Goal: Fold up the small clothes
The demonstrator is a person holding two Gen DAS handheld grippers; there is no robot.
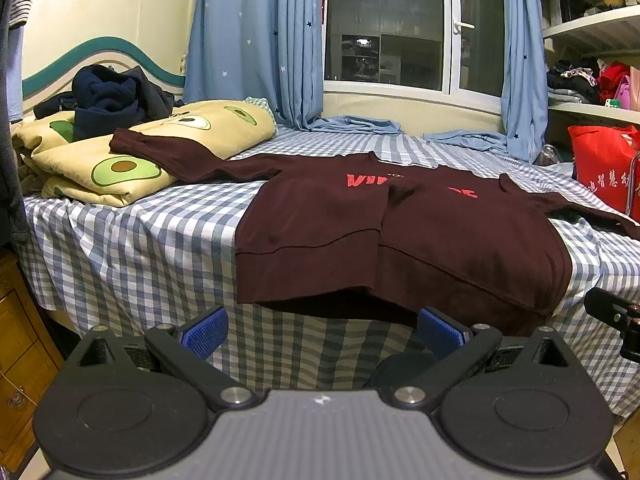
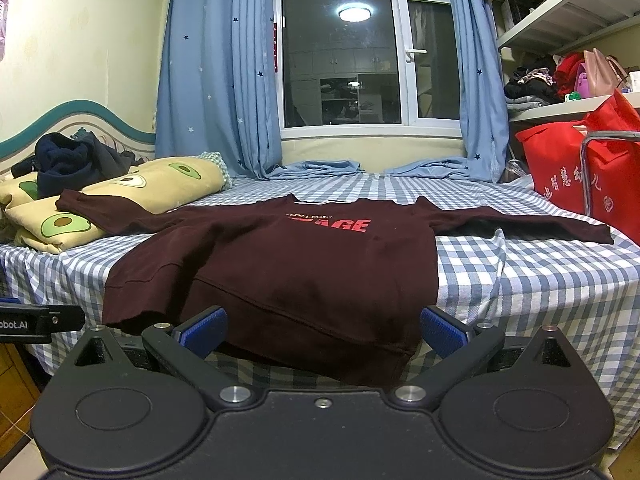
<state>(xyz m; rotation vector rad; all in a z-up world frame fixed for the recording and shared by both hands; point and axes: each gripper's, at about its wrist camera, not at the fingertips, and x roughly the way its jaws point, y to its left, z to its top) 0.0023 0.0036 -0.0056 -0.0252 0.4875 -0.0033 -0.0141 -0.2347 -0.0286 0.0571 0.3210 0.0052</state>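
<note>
The bed (image 2: 540,280) is covered with a blue-and-white checked sheet that hangs down over its near edge. A maroon sweatshirt (image 2: 288,264) with red lettering lies spread flat across it, the hem drooping over the near edge and one sleeve reaching onto the folded avocado-print quilt (image 2: 120,196) at the head end. A heap of dark clothes (image 2: 68,160) sits on that quilt. Blue curtain ends (image 2: 320,168) rest on the far side.

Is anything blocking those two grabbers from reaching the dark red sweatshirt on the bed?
Nothing visible does. The left gripper and right gripper are both open, facing the sweatshirt hem at the bed edge.
</note>
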